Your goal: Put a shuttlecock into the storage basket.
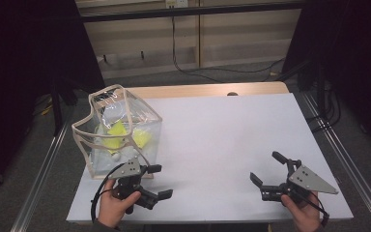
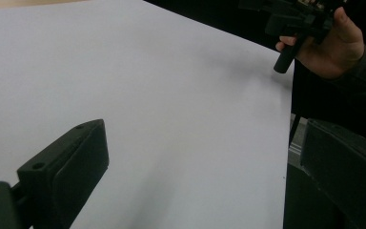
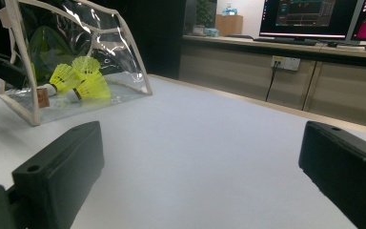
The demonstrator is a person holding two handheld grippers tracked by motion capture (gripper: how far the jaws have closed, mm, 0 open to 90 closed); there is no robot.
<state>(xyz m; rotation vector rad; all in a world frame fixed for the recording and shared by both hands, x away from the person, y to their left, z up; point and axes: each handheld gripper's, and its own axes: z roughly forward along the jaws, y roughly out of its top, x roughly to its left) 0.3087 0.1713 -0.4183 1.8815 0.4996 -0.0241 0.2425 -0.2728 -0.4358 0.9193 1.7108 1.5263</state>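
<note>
A clear plastic bag with beige trim (image 1: 118, 130) stands at the left of the white table (image 1: 222, 130) and holds several yellow shuttlecocks (image 1: 117, 135). In the right gripper view the bag (image 3: 71, 62) and its shuttlecocks (image 3: 78, 78) sit far left. My left gripper (image 1: 160, 181) is open just in front of the bag, near the table's front edge, with nothing between its jaws (image 2: 195, 186). My right gripper (image 1: 266, 168) is open at the front right, also holding nothing (image 3: 200, 181). The left gripper view shows the other hand with its gripper (image 2: 295, 21) at upper right.
A wooden strip (image 1: 207, 90) runs along the table's far edge. Metal rails (image 1: 48, 164) flank both sides. Behind are cabinets, a wall socket (image 3: 286, 63) with a cable, and monitors (image 3: 310, 19). White table surface lies between the two grippers.
</note>
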